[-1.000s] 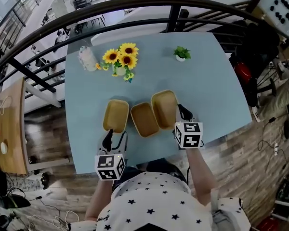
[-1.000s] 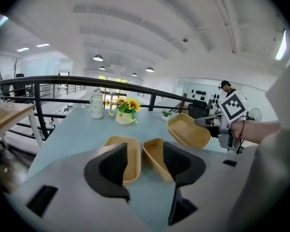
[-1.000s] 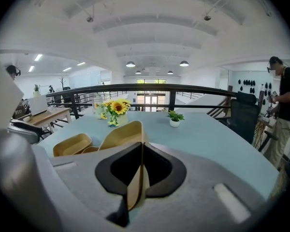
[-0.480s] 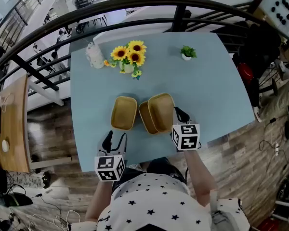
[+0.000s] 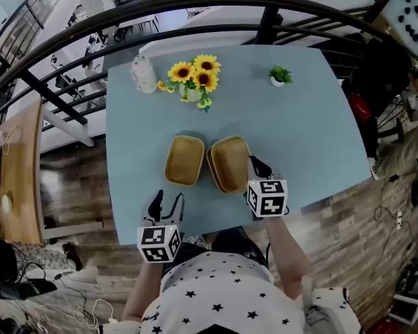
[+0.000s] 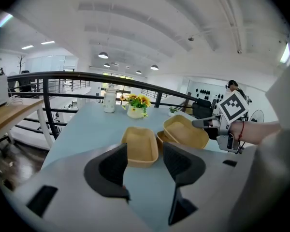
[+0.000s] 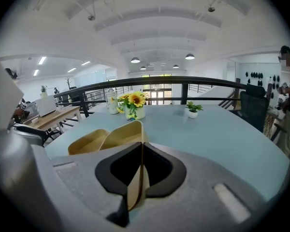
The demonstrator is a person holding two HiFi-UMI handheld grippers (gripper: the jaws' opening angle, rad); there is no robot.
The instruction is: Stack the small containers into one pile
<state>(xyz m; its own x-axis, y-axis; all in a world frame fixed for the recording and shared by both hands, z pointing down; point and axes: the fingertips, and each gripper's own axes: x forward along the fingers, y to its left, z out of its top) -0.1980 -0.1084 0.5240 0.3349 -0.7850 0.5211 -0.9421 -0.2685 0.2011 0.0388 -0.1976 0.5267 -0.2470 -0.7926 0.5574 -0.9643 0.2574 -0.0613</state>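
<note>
Top container (image 5: 231,162): long axis up-frame, tilted over lower container (image 6: 160,138). R gripper (image 5: 258,167) clamps its rim. L gripper (image 5: 166,200) released, lower left.

I see bare pale-blue desk (image 5: 299,138) right of the tan oblong containers (image 5: 184,160). The sunflower vase (image 5: 195,82), white bottle (image 5: 144,74) and small potted plant (image 5: 279,76) block the far edge.
</note>
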